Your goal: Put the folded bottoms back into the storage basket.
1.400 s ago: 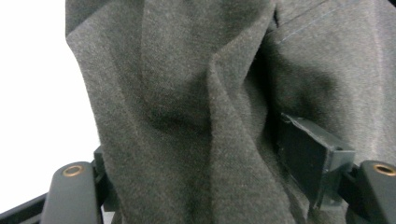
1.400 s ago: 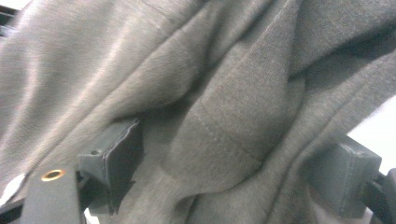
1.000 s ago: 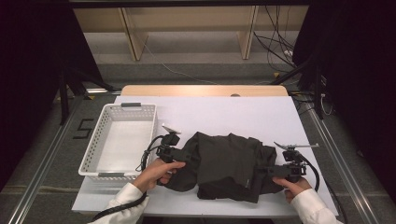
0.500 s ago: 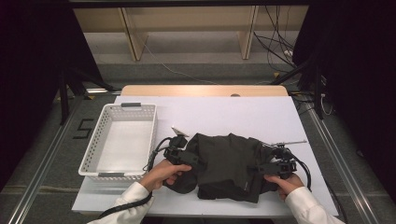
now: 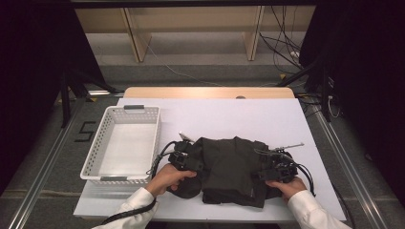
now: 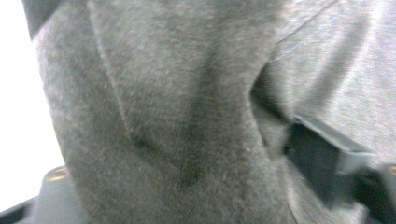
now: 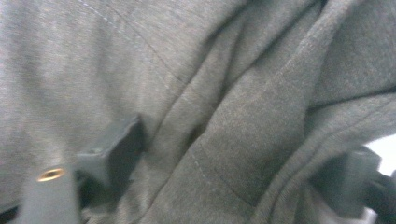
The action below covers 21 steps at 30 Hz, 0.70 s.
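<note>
A dark grey garment [image 5: 229, 164] lies loosely folded on the white table [image 5: 239, 114], near its front edge. My left gripper [image 5: 193, 160] is pushed into the garment's left edge, with a thick fold of grey cloth [image 6: 163, 116] across the whole gap between its jaws. My right gripper [image 5: 267, 169] is at the garment's right edge, and creased cloth [image 7: 224, 116] lies between its two black jaws. Both pairs of jaws have just been closing around the cloth and still stand wide. A hand in a white sleeve holds each gripper.
A white perforated basket [image 5: 95, 157] stands on the left of the table, close to my left hand. Wooden shelf legs and loose cables are on the floor beyond the table's far edge. Metal rails run along both sides.
My left gripper has slid right, into the garment's left edge. My right gripper has moved left onto the right edge. Both now sit deeper in the cloth.
</note>
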{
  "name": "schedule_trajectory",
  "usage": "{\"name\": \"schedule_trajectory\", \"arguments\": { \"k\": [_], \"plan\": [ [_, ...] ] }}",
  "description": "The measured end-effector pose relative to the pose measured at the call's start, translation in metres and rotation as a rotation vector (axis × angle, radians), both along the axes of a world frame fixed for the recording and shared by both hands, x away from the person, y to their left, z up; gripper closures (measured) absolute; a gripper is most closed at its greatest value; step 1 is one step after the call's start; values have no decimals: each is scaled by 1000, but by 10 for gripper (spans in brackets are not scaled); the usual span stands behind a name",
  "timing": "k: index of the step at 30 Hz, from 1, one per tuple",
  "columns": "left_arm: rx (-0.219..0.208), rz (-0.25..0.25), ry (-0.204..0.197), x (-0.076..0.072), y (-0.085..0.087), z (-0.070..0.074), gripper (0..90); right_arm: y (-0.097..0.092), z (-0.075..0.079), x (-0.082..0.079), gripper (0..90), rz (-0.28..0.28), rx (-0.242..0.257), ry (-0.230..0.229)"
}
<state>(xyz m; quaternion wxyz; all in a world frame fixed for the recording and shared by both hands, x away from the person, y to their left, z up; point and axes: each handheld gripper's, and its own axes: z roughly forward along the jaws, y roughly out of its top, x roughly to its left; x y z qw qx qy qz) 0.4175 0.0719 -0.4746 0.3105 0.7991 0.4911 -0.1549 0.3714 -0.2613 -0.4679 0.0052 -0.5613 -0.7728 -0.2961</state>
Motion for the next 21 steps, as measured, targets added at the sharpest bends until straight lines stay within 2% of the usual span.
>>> {"name": "schedule_trajectory", "arguments": {
  "k": [2,5,7,12,21],
  "plan": [
    [-22,-16,12,-1,-1,-2,431,0,0,0,346,6,14,-2],
    [-29,-26,-10,-2,-2,0,569,2,-1,2,506,22,43,1],
    [-25,-30,-29,-4,-3,2,622,4,-2,2,595,28,62,0],
    [-44,-30,-50,-7,-1,8,671,7,0,0,678,33,81,-25],
    [-107,-21,-91,-10,10,31,718,6,19,-4,697,30,150,-84]
  ]
}}
